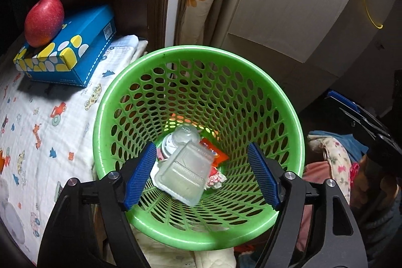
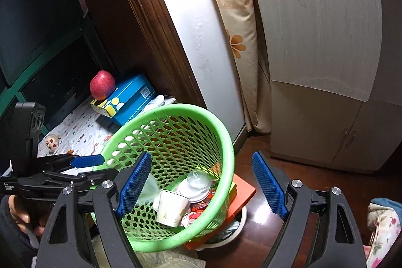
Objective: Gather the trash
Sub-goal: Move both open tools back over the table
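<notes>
Drop step: left gripper (image 1: 202, 176) over basket (image 1: 289, 104), jaws wide, empty; tray (image 1: 182, 176) inside. Right gripper (image 2: 202, 187) wide, empty. Next: find more trash.

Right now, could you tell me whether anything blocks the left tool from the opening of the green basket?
Nothing visible does: the left tool hangs open directly over the green basket, whose mouth is uncovered.
</notes>
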